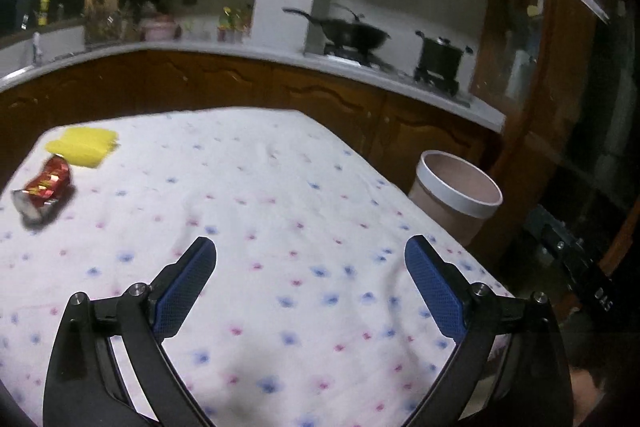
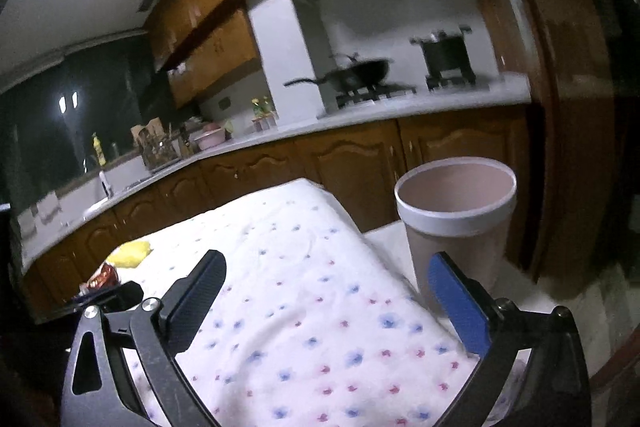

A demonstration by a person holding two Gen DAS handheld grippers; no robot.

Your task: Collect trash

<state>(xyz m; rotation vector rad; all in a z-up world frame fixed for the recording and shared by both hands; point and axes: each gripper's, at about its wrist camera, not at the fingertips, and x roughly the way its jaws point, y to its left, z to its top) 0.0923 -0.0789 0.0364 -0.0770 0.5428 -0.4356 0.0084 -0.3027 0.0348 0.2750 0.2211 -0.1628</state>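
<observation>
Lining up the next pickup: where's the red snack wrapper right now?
In the left wrist view, the red snack wrapper lies far left on the tablecloth, beside the yellow packet.

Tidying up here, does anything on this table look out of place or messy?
Yes. A crumpled red snack wrapper and a yellow packet lie loose at the far left of the floral tablecloth, while the bin beside the table looks empty as far as can be seen.

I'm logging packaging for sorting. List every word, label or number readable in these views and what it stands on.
"DAS": white letters, blurred and uncertain, on the dark object at the right edge of the left wrist view.
Crumpled red foil snack wrapper: yellow print, too blurred to read.
Yellow flat packet: no readable text.
Pink round bin with white rim: no label visible.
</observation>
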